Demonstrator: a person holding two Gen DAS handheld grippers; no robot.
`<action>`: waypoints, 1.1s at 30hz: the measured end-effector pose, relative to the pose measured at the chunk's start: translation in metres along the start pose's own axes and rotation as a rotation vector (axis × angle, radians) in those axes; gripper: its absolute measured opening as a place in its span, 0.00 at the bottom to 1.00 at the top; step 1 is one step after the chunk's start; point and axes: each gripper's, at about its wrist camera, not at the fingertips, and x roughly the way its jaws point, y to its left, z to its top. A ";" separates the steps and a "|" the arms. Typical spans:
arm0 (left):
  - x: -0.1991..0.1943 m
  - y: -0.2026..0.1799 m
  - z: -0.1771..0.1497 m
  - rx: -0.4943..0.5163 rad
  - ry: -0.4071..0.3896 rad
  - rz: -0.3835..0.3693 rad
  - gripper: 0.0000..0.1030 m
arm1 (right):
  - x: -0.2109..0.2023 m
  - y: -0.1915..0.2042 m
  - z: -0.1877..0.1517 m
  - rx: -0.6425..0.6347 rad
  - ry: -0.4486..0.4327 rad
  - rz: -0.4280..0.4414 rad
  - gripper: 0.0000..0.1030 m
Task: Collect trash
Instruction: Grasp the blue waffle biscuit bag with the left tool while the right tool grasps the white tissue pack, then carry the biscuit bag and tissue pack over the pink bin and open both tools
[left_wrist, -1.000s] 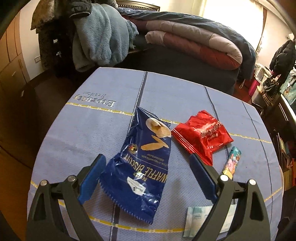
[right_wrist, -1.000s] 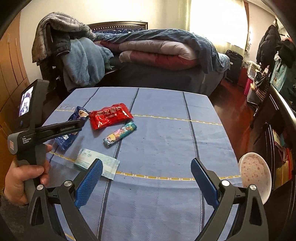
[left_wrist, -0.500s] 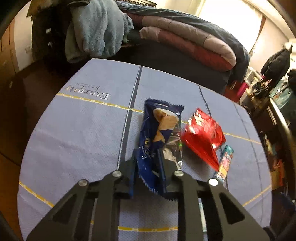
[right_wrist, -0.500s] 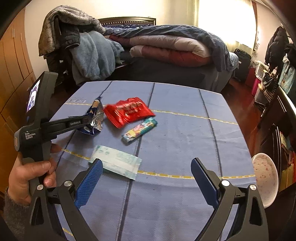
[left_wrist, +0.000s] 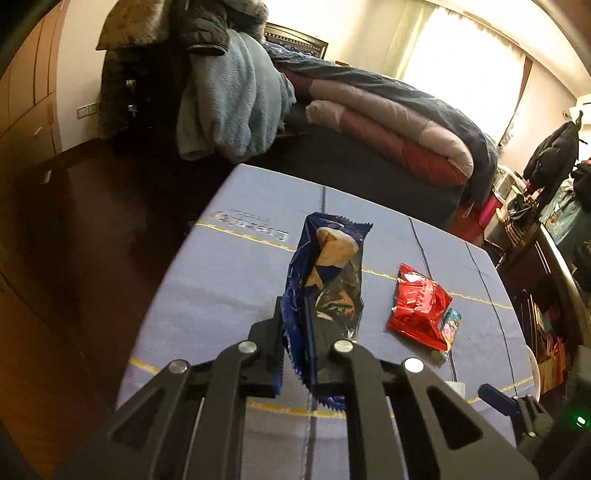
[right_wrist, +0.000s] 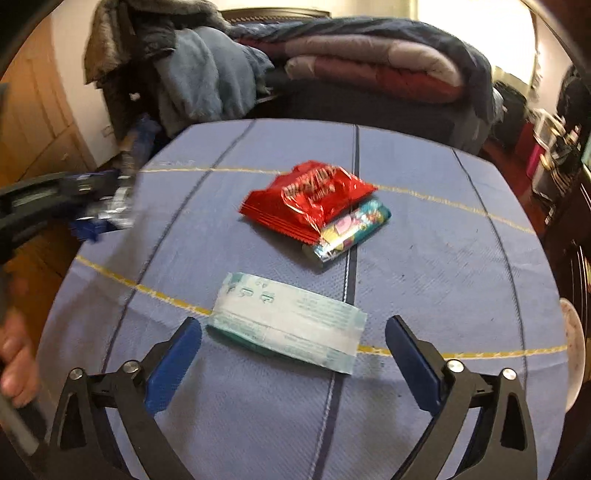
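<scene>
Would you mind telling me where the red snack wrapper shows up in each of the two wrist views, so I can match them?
Left wrist view: the red snack wrapper lies right of centre on the blue tablecloth.
Right wrist view: the red snack wrapper lies just above centre.
Shared landmark: the small colourful packet, whose near end it overlaps in both views.

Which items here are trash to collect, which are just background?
Trash:
- blue biscuit wrapper, clamped in left gripper
- red snack packet
- colourful candy tube
- pale green sachet

Background:
- folded quilts
- blue fleece
- speckled bowl
</scene>
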 end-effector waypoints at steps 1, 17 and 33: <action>-0.002 0.002 0.000 -0.002 0.000 0.000 0.11 | 0.004 0.001 0.001 0.020 0.007 0.002 0.96; -0.014 -0.004 0.000 0.030 -0.004 -0.040 0.13 | 0.011 0.021 -0.004 0.043 -0.006 -0.082 0.85; -0.046 -0.077 -0.009 0.140 -0.029 -0.132 0.14 | -0.063 -0.056 -0.016 0.174 -0.109 -0.016 0.84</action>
